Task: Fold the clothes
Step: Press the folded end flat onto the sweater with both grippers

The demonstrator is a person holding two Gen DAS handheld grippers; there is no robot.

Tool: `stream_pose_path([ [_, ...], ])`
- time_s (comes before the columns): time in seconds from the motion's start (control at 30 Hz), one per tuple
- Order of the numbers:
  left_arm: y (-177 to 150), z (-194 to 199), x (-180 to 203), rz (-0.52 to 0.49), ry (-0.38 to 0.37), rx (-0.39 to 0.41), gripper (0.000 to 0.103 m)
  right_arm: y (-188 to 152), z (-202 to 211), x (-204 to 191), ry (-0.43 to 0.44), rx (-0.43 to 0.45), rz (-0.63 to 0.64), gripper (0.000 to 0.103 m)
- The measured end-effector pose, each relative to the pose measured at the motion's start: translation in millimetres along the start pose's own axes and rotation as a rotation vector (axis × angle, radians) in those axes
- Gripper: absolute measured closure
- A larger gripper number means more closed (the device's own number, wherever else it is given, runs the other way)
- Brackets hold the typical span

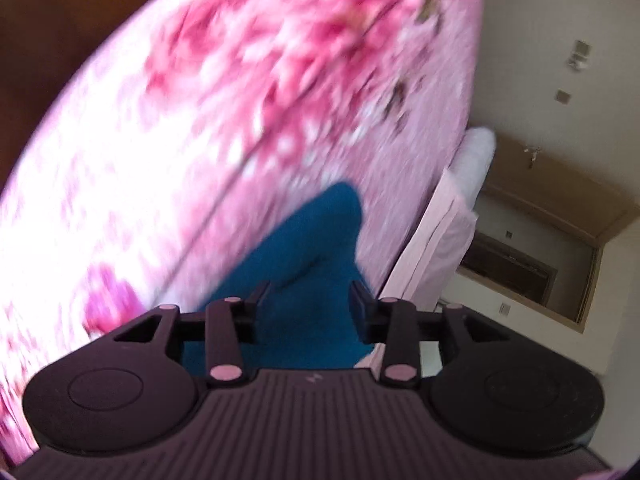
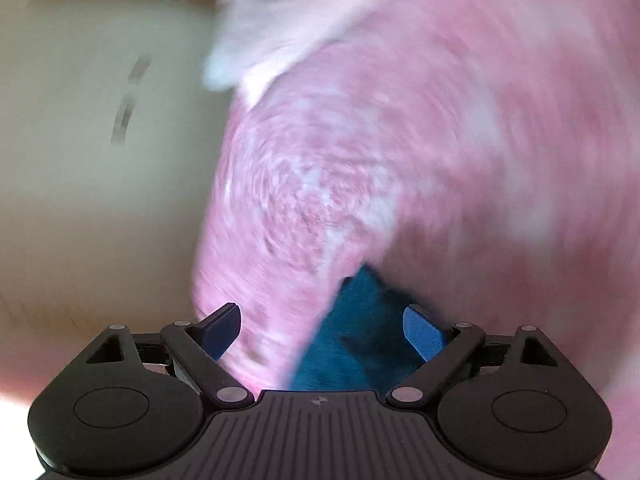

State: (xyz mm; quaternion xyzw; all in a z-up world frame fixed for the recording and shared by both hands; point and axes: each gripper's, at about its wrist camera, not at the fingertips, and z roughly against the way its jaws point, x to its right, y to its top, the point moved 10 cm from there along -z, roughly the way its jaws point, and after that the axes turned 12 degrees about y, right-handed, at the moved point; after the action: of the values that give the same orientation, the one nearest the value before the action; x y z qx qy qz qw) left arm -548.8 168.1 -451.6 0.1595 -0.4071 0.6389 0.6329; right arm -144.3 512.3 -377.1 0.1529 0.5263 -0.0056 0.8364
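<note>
Pink floral bedspread (image 1: 260,92) beneath teal garment (image 1: 304,248), crumpled, blurred; left gripper (image 1: 310,300) and right gripper (image 2: 322,330) both spread wide.

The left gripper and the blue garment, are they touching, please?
Cannot tell: in the left wrist view the blue garment lies between the open left gripper, but blur hides any contact.

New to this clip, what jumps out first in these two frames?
The pink floral bedspread fills most of both wrist views, blurred by motion. Against it lies a teal garment, running up between the left gripper fingers; it also shows low between the open right gripper fingers. Beige walls and a wooden door frame edge the left view.
</note>
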Motion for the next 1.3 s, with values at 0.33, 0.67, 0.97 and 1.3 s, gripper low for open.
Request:
stream_pose_path([
  [0.33,-48.6,-16.9,53.6,-0.793,0.194,0.044,0.051,-59.7,-30.5,-1.1,-0.029,-0.430,0.527,0.012],
  [0.67,-44.2,-62.0,63.5,-0.970,0.155,0.018,0.096,-49.7,-89.9,12.2,0.082,-0.522,0.585,0.039],
  [0.97,-36.8,-56.7,50.9,-0.895,0.151,0.014,0.083,-46.5,-98.4,29.8,0.071,-0.543,0.584,0.037],
  [1.3,-43.6,-56.4,62.2,-0.943,0.076,0.050,0.097,-51.3,-105.1,23.2,0.109,-0.525,0.575,0.081],
])
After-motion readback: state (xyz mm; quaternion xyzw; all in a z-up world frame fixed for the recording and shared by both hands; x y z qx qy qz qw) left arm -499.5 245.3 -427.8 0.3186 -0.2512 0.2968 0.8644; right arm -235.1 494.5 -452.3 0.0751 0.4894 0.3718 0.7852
